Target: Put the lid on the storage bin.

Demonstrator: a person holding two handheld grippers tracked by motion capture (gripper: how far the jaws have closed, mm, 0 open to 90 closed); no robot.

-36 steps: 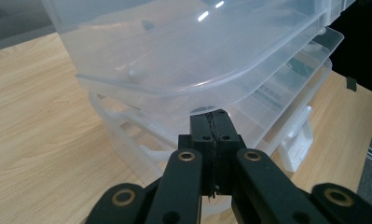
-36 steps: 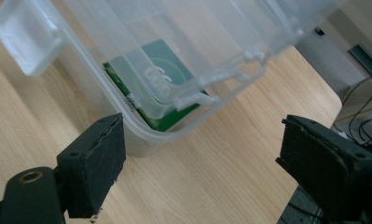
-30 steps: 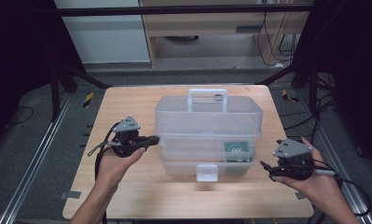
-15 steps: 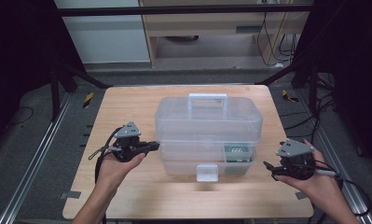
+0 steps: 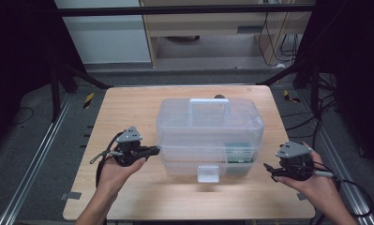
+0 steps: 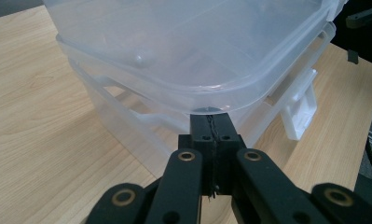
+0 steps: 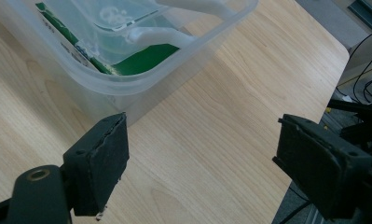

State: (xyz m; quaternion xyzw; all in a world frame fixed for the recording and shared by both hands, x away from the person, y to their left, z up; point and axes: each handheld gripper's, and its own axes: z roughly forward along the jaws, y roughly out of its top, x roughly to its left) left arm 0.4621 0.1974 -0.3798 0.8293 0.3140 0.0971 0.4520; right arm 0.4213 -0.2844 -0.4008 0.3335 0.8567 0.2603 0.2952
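The clear box sits mid-table, lid down, front latch unopened. My left gripper, jaws together and empty, noses its nine-o'clock rim; my right gripper waits wide apart, empty, at four o'clock.

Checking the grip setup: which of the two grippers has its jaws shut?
The left gripper: its jaws are pressed together at the clear plastic box. The right gripper stands wide open.
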